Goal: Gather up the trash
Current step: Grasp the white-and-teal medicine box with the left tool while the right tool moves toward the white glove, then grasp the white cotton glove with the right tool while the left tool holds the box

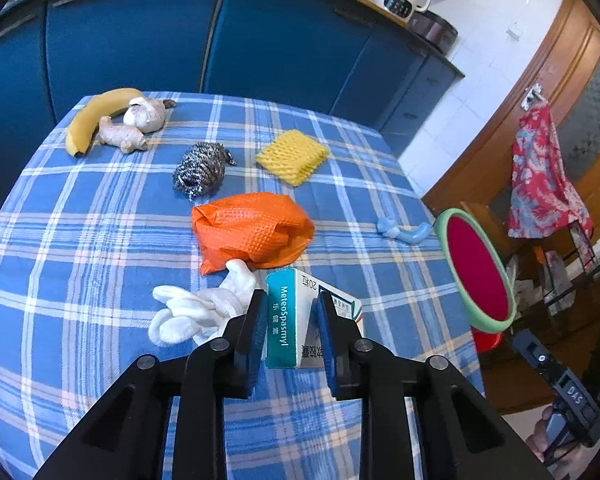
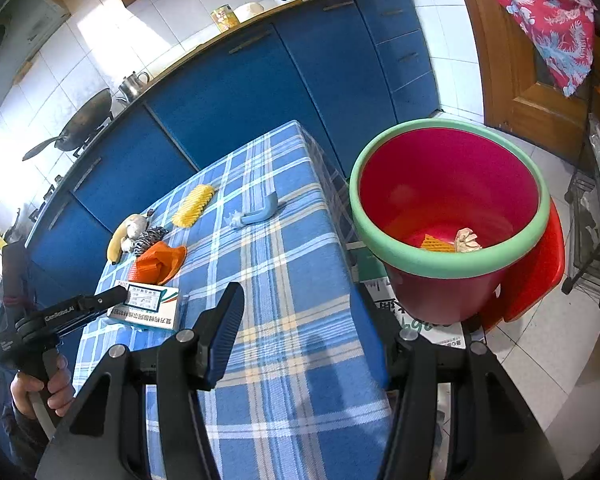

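Note:
My left gripper [image 1: 292, 300] is shut on a teal-and-white medicine box [image 1: 286, 322] and holds it just above the blue checked tablecloth [image 1: 100, 264]; the right wrist view shows the same box [image 2: 148, 306] in that grip. Beside it lie a white glove [image 1: 196, 312] and an orange glove [image 1: 252, 228]. Farther back are a steel scourer [image 1: 200, 168], a yellow foam net [image 1: 292, 156] and a pale blue piece [image 1: 404, 232]. My right gripper [image 2: 300, 308] hangs open and empty over the table's right edge. A red bin with a green rim [image 2: 448, 266] stands beside the table.
A banana [image 1: 96, 116], garlic [image 1: 146, 114] and ginger [image 1: 120, 136] lie at the table's far left corner. The bin holds an orange net scrap [image 2: 436, 242] and a crumpled scrap [image 2: 466, 240]. Blue cabinets [image 1: 140, 40] stand behind the table. A hand [image 2: 48, 392] grips the left handle.

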